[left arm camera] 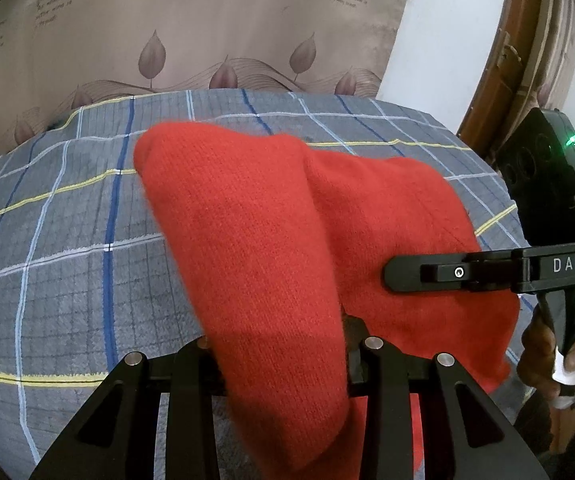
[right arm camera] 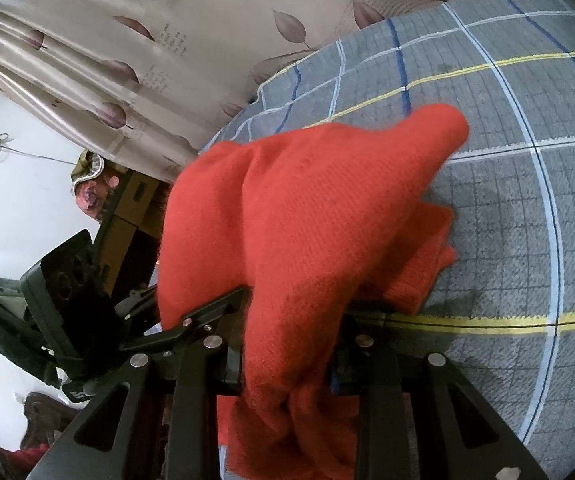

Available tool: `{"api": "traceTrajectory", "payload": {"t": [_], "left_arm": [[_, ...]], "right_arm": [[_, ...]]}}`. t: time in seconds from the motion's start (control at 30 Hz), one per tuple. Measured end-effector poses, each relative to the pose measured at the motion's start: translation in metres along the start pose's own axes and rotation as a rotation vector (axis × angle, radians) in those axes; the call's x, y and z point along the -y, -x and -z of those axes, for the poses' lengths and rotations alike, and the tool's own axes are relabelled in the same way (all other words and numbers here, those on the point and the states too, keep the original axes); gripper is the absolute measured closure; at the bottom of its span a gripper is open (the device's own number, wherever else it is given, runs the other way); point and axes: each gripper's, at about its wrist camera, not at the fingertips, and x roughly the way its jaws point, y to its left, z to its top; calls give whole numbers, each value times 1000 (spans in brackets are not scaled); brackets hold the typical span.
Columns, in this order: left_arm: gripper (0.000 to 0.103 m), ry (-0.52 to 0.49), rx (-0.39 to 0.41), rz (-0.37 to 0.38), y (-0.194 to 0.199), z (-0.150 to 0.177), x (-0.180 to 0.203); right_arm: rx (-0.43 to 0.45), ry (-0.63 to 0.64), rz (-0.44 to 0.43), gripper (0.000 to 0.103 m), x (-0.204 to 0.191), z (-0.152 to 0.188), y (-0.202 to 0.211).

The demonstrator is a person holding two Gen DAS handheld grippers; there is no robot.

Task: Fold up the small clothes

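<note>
A red knitted garment (left arm camera: 255,216) hangs bunched over the grey plaid bedsheet (left arm camera: 67,240). In the left wrist view it drapes over my left gripper (left arm camera: 283,344) and hides the fingertips; the cloth runs down between the jaws, which are shut on it. My right gripper (left arm camera: 401,276) reaches in from the right, pinching the garment's right side, with a hand (left arm camera: 555,352) on its handle. In the right wrist view the garment (right arm camera: 307,220) covers my right gripper (right arm camera: 291,348), shut on the cloth. A ribbed cuff (right arm camera: 419,276) touches the sheet. My left gripper (right arm camera: 207,314) grips the cloth's left edge.
A beige curtain with a leaf print (left arm camera: 207,32) hangs behind the bed. A wooden frame (left arm camera: 527,60) and white wall stand at the right. Cardboard boxes (right arm camera: 127,216) and dark clutter sit beside the bed's left edge. Bare sheet (right arm camera: 507,200) lies to the right.
</note>
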Motion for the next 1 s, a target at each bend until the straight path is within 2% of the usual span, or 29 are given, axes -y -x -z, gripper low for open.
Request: {"api": "traceTrajectory", "payload": {"t": [0.2, 0.3, 0.4, 0.47, 0.53, 0.6, 0.67, 0.73, 0.83, 0.9, 0.97, 1.0], "left_arm": [[65, 13, 23, -4, -6, 10, -3], [58, 26, 40, -16, -8, 15, -5], [47, 37, 67, -28, -8, 20, -9], [32, 38, 83, -52, -8, 23, -11], [24, 58, 101, -61, -5, 25, -15], [21, 80, 132, -62, 1, 26, -20], [15, 92, 173, -101, 9, 26, -22], [12, 79, 229, -167, 20, 27, -19], [3, 39, 309, -296, 34, 27, -11], [3, 11, 356, -357, 43, 27, -4], [0, -7, 410, -401, 52, 25, 5], [0, -13, 428, -413, 56, 24, 8]], "right_arm": [[0, 27, 28, 76, 5, 3, -6], [4, 57, 45, 75, 6, 5, -8], [13, 89, 68, 70, 7, 7, -9], [20, 112, 77, 63, 9, 9, -9], [27, 119, 78, 57, 13, 10, -8], [41, 110, 62, 54, 17, 10, -3], [77, 122, 71, 50, 17, 9, 9], [117, 161, 119, 48, 9, 12, 24], [187, 242, 194, 45, -12, 21, 45], [237, 302, 260, 34, -29, 30, 54], [302, 367, 321, 19, -48, 42, 64], [328, 393, 338, 16, -55, 47, 67]]}}
